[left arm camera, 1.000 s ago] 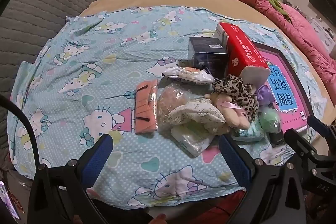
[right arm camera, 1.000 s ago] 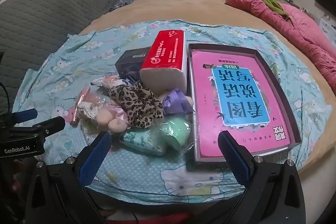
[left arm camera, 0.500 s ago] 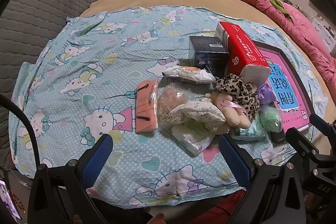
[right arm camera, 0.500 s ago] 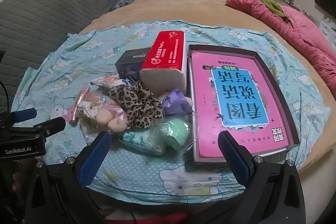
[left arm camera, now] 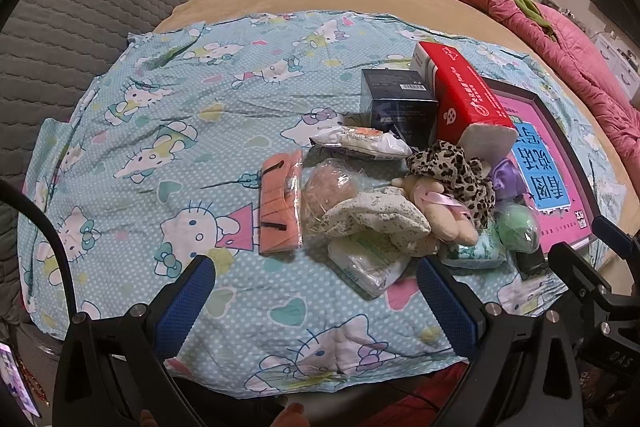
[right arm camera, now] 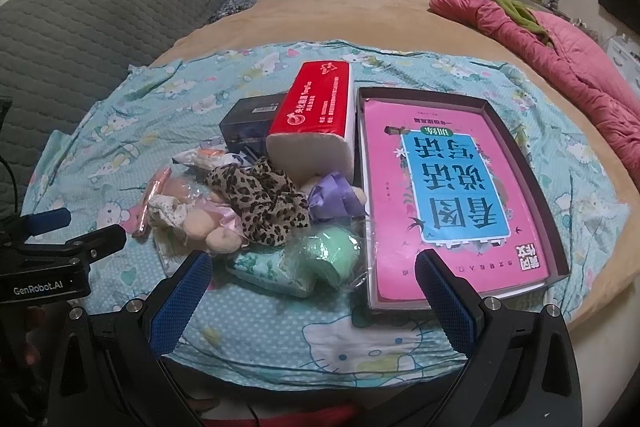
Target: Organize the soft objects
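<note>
A pile of soft items lies on the cartoon-cat sheet point(left arm camera: 168, 131): a leopard-print cloth point(left arm camera: 452, 171) point(right arm camera: 260, 199), a beige plush toy point(left arm camera: 444, 215) point(right arm camera: 208, 231), a floral cloth point(left arm camera: 376, 219), a purple bow point(right arm camera: 332, 199), a wrapped green ball point(left arm camera: 516, 229) point(right arm camera: 332, 255) and a teal tissue pack point(right arm camera: 268, 267). An orange packet point(left arm camera: 280, 203) and a white tissue pack point(left arm camera: 368, 263) lie on the pile's left and near sides. My left gripper point(left arm camera: 314, 281) hangs open just short of the pile, holding nothing. My right gripper point(right arm camera: 312, 271) is open too, near the green ball.
A red tissue pack point(right arm camera: 316, 115) leans on a dark box point(right arm camera: 248, 123) behind the pile. Right of them sits a shallow box point(right arm camera: 516, 155) holding a pink book point(right arm camera: 452, 187). A pink quilt point(right arm camera: 560, 39) and a grey quilted headboard point(left arm camera: 72, 11) flank the bed.
</note>
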`<state>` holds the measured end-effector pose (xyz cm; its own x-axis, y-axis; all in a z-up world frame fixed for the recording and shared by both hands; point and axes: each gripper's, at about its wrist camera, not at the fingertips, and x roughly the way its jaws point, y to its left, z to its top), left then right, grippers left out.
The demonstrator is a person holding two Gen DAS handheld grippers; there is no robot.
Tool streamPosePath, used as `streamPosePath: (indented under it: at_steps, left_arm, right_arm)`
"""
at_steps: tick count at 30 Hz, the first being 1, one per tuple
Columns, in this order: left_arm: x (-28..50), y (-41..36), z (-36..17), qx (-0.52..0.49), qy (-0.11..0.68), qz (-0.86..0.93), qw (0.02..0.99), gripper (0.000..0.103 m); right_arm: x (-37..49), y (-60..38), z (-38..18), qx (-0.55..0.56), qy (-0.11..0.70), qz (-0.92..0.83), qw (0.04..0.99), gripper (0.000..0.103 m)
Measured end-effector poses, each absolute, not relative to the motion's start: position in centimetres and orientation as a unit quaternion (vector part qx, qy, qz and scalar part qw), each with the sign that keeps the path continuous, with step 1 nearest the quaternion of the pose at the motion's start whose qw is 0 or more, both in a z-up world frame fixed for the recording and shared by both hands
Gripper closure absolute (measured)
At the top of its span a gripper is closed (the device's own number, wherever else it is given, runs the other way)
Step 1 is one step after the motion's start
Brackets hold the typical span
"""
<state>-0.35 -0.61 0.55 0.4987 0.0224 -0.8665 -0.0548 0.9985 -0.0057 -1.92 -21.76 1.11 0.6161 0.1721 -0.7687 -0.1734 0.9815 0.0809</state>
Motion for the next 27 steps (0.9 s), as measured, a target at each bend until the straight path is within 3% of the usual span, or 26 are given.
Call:
streamPosePath:
  at_steps: [27]
  left_arm:
    - [-0.21,-0.68,0.9,-0.017,0.495,0.019,0.869,0.001]
  right_arm:
    - [-1.86,-21.89,1.07,0.002,0.429,0.098,0.898,0.002]
